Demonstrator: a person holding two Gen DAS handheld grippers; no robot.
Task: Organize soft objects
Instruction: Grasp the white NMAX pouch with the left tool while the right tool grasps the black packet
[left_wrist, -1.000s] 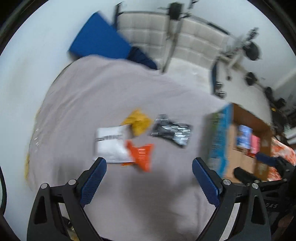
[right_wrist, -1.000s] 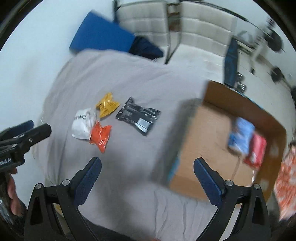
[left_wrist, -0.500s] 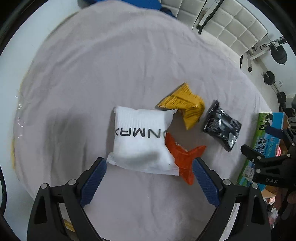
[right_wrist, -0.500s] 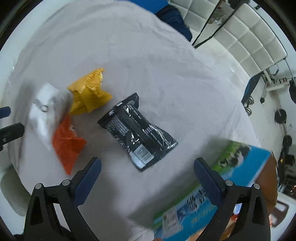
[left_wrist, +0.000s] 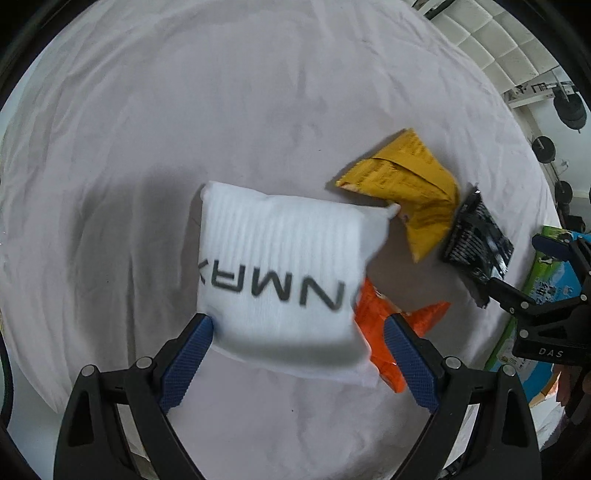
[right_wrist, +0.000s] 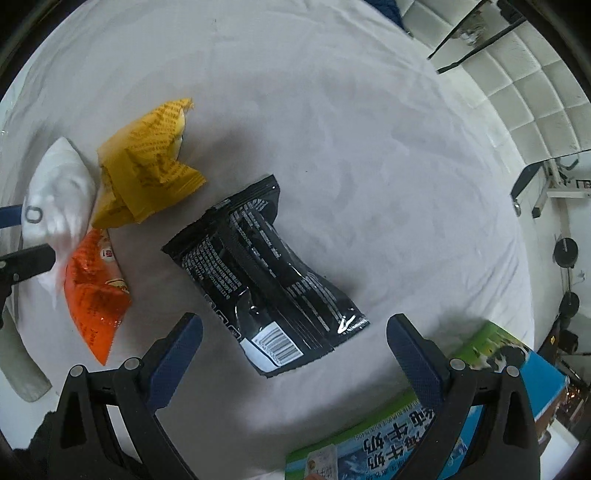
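Four soft packs lie on a grey-sheeted bed (left_wrist: 184, 110). A white pack (left_wrist: 280, 273) with black letters lies between the blue fingers of my open left gripper (left_wrist: 297, 326). An orange pack (left_wrist: 391, 332) is partly under it and a yellow pack (left_wrist: 410, 188) lies beyond. A black pack (right_wrist: 258, 266) lies just ahead of my open right gripper (right_wrist: 293, 328), its barcode end nearest the fingers. The right wrist view also shows the white pack (right_wrist: 59, 192), the orange pack (right_wrist: 92, 288) and the yellow pack (right_wrist: 147, 162) to the left.
A cardboard box with blue and green print (right_wrist: 424, 424) stands at the bed's right edge, close to my right gripper (left_wrist: 554, 295). A white tufted headboard (right_wrist: 535, 92) and gym gear (left_wrist: 569, 110) lie beyond the bed.
Both grippers have come down closer to the bed. The white pack now sits between the left fingers, and the black pack sits just ahead of the right fingers.
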